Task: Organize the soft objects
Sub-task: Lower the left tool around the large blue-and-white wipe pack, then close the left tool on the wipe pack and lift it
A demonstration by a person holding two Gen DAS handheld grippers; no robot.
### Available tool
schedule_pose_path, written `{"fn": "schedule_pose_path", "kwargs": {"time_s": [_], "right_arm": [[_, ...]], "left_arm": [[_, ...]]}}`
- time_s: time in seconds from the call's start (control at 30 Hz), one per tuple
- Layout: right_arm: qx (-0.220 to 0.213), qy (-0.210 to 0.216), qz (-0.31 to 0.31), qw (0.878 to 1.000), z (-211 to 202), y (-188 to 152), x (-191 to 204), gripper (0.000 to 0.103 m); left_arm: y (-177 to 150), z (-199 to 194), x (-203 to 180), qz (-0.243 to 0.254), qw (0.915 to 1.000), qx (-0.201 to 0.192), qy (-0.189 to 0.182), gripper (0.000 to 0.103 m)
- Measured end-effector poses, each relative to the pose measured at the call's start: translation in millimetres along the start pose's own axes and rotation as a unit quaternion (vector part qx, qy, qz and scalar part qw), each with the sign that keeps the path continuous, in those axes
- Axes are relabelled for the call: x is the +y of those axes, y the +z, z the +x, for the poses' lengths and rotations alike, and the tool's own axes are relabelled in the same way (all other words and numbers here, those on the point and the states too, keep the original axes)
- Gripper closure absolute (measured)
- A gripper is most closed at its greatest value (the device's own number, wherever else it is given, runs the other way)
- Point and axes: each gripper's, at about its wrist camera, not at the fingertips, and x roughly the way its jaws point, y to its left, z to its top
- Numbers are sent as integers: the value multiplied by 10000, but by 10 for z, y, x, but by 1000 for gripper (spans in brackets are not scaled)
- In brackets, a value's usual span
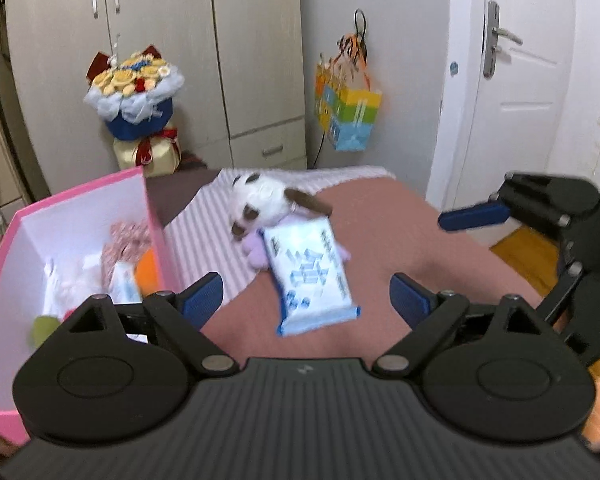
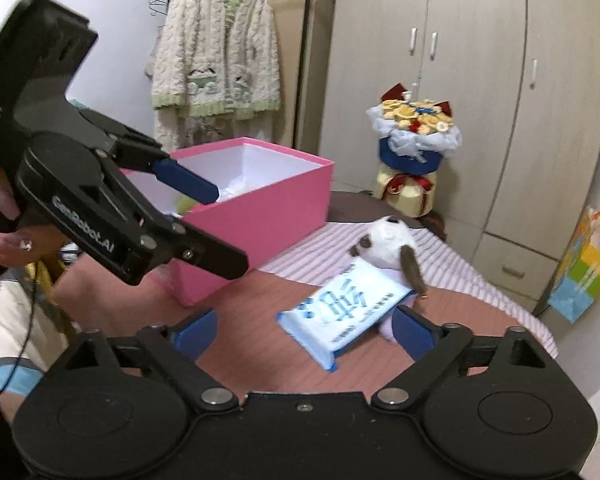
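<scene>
Bed [image 1: 384,216] carries everything: the pink box [image 2: 260,216] at its left, then the plush dog [image 1: 260,200], then the blue-white tissue pack [image 1: 310,276] leaning against the dog, its long axis running from the dog toward the cameras. Left hand-held gripper [image 1: 306,296] hovers beside the box, fingers spread apart, nothing between them. Right hand-held gripper [image 2: 304,328] hovers low over the pack, equally spread. Only the right view shows a hanging robe [image 2: 216,56]; only the left, the box's soft contents.

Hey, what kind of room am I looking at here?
Most likely a bedroom in a home. A bed with a striped sheet fills the middle, a tall wardrobe stands behind it, and a fluffy robe hangs on a hanger beside the wardrobe.
</scene>
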Motion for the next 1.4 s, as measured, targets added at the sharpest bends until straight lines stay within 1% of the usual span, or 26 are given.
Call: {"fn": "schedule_pose_path", "kwargs": {"time_s": [0.07,0.13,0.3,0.37,0.43,0.5,0.57,0.6,0.63,0.73,0.77,0.83,0.87,0.93,0.97,1.0,1.03,1.07,1.2,1.23,1.3,1.4], "right_arm": [[1,-133,65,9999,96,-42,-26,6],[30,-154,85,9998,207,-89,-51,6],[-61,-450,-146,9989,456,-207,-64,6],[-14,-553,-286,9981,574,-269,-48,6],[42,-520,-266,9983,679,-323,-65,6],[56,-430,-179,9989,765,-365,-101,6],[124,-384,-119,9991,844,-388,-125,6],[190,-361,-100,9991,889,-393,-130,7],[260,-371,-80,9989,931,-390,-132,7],[428,-549,-105,9975,1053,-378,-90,8],[439,-489,-131,9977,1075,-371,-74,8],[461,-347,-87,9983,1102,-349,-65,8],[452,-289,-43,9986,1115,-337,-65,9],[454,-251,57,9986,1146,-324,-72,12],[473,-242,129,9985,1164,-323,-81,16],[492,-229,201,9983,1182,-327,-94,19],[495,-191,284,9982,1195,-329,-109,21],[497,-148,369,9980,1208,-329,-126,26],[496,16,653,9966,1222,-342,-169,36],[490,20,683,9965,1219,-349,-169,38],[477,20,731,9962,1208,-365,-164,44],[461,-34,803,9957,1196,-372,-136,48]], "left_arm": [[0,104,-17,-94,9998,-105,-121,12],[-11,213,-32,-219,9994,-141,-237,12],[-11,536,-69,-255,9995,59,-157,14],[-15,673,-44,-417,9988,239,-5,14],[-39,767,-29,-528,9980,331,84,16],[-59,854,-40,-472,9980,408,139,22],[-64,941,-41,-478,9974,522,106,25],[-62,996,-20,-557,9966,603,48,27],[-65,1036,-4,-634,9959,650,45,28],[-79,1142,37,-752,9948,628,274,28],[-86,1175,48,-784,9945,631,293,29],[-101,1239,84,-909,9933,674,215,30],[-113,1266,105,-988,9925,696,162,33],[-141,1313,145,-1143,9906,740,81,38],[-163,1333,174,-1239,9894,762,-22,43],[-188,1347,208,-1354,9875,782,-207,47],[-218,1351,258,-1535,9845,776,-354,46],[-242,1340,294,-1659,9826,736,-402,47],[-305,1326,255,-1603,9843,631,-391,50],[-313,1322,254,-1618,9842,607,-379,50],[-329,1295,222,-1607,9849,542,-358,51],[-344,1279,171,-1514,9864,502,-404,51]]}}
